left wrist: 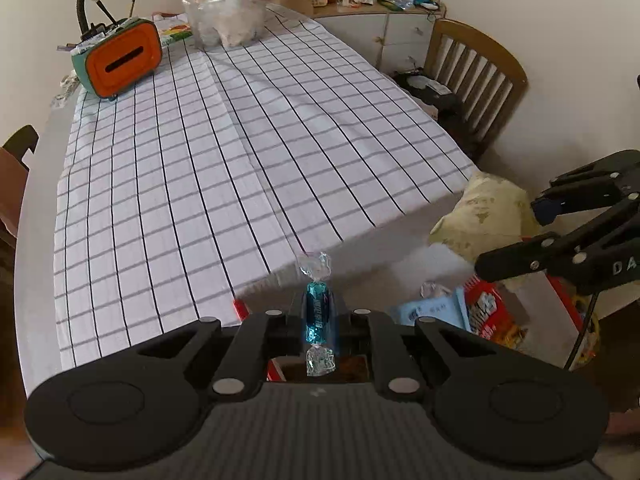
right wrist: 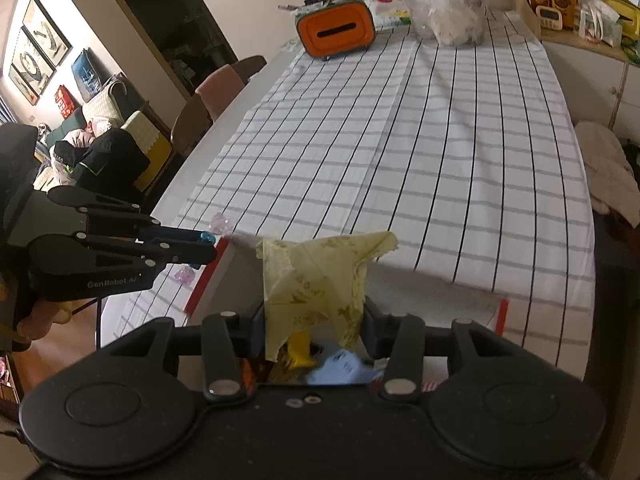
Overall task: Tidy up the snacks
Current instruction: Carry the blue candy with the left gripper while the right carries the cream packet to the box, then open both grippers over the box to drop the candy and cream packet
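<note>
My left gripper (left wrist: 318,322) is shut on a blue wrapped candy (left wrist: 318,308), which stands upright between the pads. It hangs over the near edge of a red-rimmed white box (left wrist: 240,308). The right wrist view shows the left gripper (right wrist: 210,246) at the left, the candy (right wrist: 207,236) peeking out at its tips. My right gripper (right wrist: 316,320) is shut on a crumpled pale yellow packet (right wrist: 316,272) above the same box (right wrist: 204,276). In the left wrist view the right gripper (left wrist: 508,236) and its packet (left wrist: 484,208) are at the right. A blue packet (right wrist: 340,364) and other snacks lie in the box.
The checked tablecloth (left wrist: 240,160) stretches ahead to an orange tissue box (left wrist: 120,62) and a clear bag of snacks (left wrist: 228,20) at the far end. Two pink candies (right wrist: 222,222) lie on the cloth near the left gripper. A wooden chair (left wrist: 476,76) stands at the right.
</note>
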### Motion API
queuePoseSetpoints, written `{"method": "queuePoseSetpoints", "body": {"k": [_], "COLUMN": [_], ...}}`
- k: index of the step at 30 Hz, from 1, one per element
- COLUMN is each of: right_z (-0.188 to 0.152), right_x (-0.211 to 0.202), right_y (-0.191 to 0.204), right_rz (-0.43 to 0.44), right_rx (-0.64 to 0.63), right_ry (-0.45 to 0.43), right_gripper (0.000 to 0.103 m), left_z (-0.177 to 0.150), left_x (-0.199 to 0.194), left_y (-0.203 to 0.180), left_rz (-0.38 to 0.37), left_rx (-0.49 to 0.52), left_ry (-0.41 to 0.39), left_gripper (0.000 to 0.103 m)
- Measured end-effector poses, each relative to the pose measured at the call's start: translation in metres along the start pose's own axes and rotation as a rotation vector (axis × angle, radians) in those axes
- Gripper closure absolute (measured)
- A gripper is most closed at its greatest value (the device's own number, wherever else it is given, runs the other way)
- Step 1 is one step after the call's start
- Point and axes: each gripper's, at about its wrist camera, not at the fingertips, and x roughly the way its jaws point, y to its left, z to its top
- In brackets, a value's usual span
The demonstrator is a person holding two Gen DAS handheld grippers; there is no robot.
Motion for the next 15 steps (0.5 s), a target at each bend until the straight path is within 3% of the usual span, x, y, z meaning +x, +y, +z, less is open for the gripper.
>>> {"method": "queuePoseSetpoints", "body": {"k": [15], "right_z": [-0.063], "right_x": [0.026], "right_y": [0.021], "right_rz": [-0.125], "right_rx": [-0.064], "right_ry": [0.128], "right_gripper": [0.058], "left_z": [-0.048], "left_x": [0.029], "left_y": [-0.040], "left_rz": [-0.038], "left_rx": [0.058], "left_ry": [0.117], "left_gripper": [0.092]}}
